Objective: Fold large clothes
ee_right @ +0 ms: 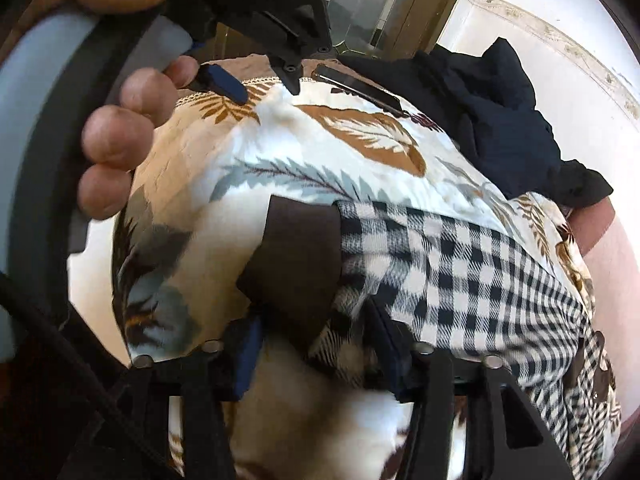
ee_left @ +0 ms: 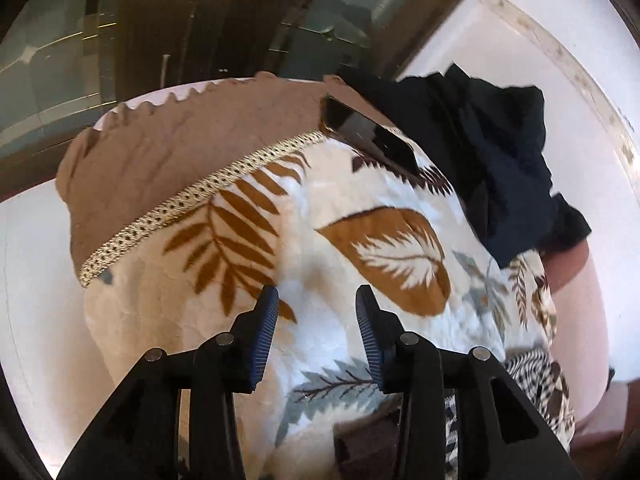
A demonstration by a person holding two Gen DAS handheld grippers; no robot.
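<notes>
- The leaf-print blanket (ee_left: 328, 240) fills the middle of both views; we see it spread as the work surface, with a tan border and a woven gold trim (ee_left: 200, 200) running across the upper left of the left wrist view.
- The checked shirt (ee_right: 460, 256), black and white with a dark brown collar or cuff (ee_right: 300, 256), lies on the blanket in the lower centre and right of the right wrist view. This is the garment we judge to be in hand.
- A dark navy garment (ee_left: 480, 152) sits heaped in the upper right, well apart from the shirt.
- A black phone (ee_left: 368, 132) rests on the blanket near the trim, at upper centre.
- Our right gripper (ee_right: 320, 360) has its fingers spread, with the brown edge of the shirt lying between them; we cannot tell whether fabric is touched yet.
- Our left gripper (ee_left: 318, 336) hovers over bare blanket, fingers apart and holding nothing.
- To do this well, we should close the right gripper on a single layer at the brown edge, bring the left gripper to a matching corner, and lift evenly so the shirt stays flat.
</notes>
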